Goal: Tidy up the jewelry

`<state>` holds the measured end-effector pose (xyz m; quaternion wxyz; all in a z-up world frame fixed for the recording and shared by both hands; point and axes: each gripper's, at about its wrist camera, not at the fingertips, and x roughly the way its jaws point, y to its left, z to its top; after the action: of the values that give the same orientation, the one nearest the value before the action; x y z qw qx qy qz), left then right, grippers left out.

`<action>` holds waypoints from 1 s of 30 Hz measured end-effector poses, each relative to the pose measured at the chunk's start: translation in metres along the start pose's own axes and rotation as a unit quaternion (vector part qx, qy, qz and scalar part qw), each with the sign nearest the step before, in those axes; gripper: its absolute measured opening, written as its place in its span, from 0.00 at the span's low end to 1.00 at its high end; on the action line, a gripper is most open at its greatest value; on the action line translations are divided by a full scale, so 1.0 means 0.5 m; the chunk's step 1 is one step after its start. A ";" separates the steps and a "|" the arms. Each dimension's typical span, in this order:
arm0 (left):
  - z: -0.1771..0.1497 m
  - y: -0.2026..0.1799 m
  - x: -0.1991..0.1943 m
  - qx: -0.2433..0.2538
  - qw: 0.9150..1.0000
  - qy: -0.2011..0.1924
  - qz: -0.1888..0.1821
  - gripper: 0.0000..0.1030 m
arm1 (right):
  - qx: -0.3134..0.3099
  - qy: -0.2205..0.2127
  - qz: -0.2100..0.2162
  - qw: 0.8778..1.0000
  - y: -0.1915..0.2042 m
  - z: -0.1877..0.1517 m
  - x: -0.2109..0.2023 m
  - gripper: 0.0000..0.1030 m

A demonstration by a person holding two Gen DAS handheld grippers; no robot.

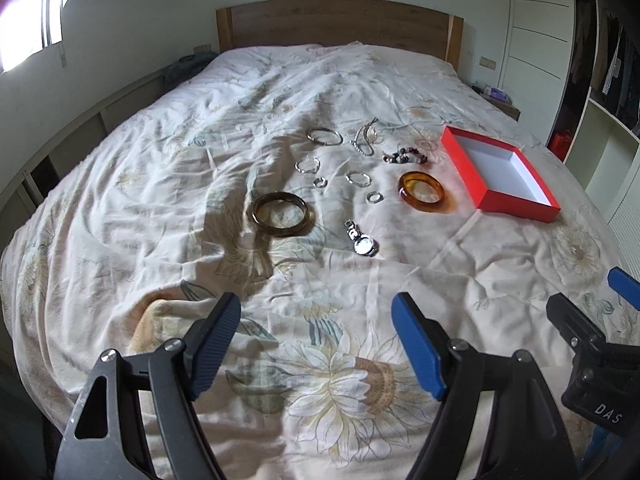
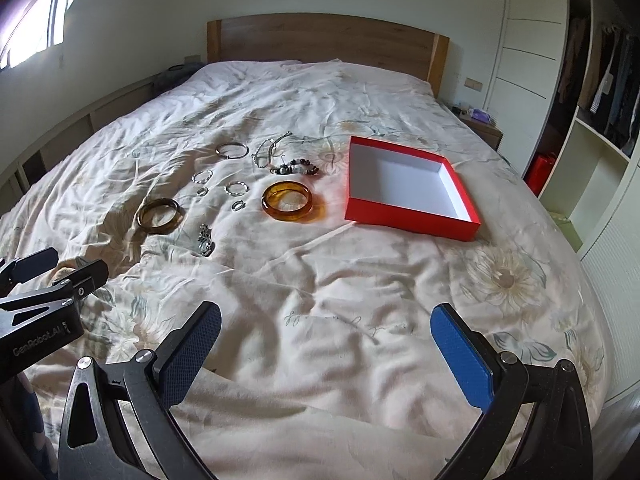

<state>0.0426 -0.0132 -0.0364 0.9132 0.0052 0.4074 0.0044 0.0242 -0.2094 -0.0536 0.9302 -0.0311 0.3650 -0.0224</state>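
Observation:
Jewelry lies spread on the floral bedspread. A dark brown bangle (image 1: 279,215) (image 2: 159,215), an amber bangle (image 1: 422,191) (image 2: 287,201), a silver watch (image 1: 362,240) (image 2: 205,240), several small silver rings and bracelets (image 1: 358,179) (image 2: 236,188), a thin silver bangle (image 1: 324,136) (image 2: 232,149), a chain (image 1: 366,140) and a beaded bracelet (image 1: 406,156) (image 2: 296,169). An open red box (image 1: 516,204) (image 2: 408,226), white inside and empty, lies right of them. My left gripper (image 1: 316,320) is open and empty, well short of the jewelry. My right gripper (image 2: 326,328) is open and empty, nearer than the box.
A wooden headboard (image 1: 340,24) stands at the far end of the bed. A bedside table (image 2: 482,128) and open wardrobe shelves (image 2: 592,128) are on the right. A low ledge (image 1: 80,128) under a window runs along the left wall.

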 end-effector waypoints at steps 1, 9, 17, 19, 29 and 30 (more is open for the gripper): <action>0.000 0.001 0.008 -0.001 1.000 0.004 -0.001 0.74 | -0.001 0.002 0.002 1.000 0.001 0.002 0.005 1.00; -0.003 0.006 0.068 -0.005 0.999 0.040 -0.008 0.74 | -0.011 0.017 0.008 1.000 0.011 0.012 0.042 1.00; -0.005 0.018 0.107 -0.009 0.998 0.057 -0.004 0.74 | -0.014 0.031 0.017 0.999 0.023 0.018 0.077 1.00; -0.006 0.023 0.118 -0.013 0.998 0.063 -0.004 0.74 | -0.016 0.037 0.021 0.999 0.028 0.020 0.088 1.00; -0.004 0.057 0.172 -0.028 0.996 0.085 -0.001 0.74 | -0.010 0.043 0.073 0.996 0.045 0.023 0.126 0.87; -0.003 0.062 0.176 -0.031 0.996 0.085 0.000 0.74 | -0.008 0.044 0.082 0.996 0.047 0.025 0.130 0.85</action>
<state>0.1002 0.0190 -0.1022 0.8748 -0.0235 0.4836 0.0171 0.0808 -0.1896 -0.0903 0.9115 -0.0077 0.4073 0.0558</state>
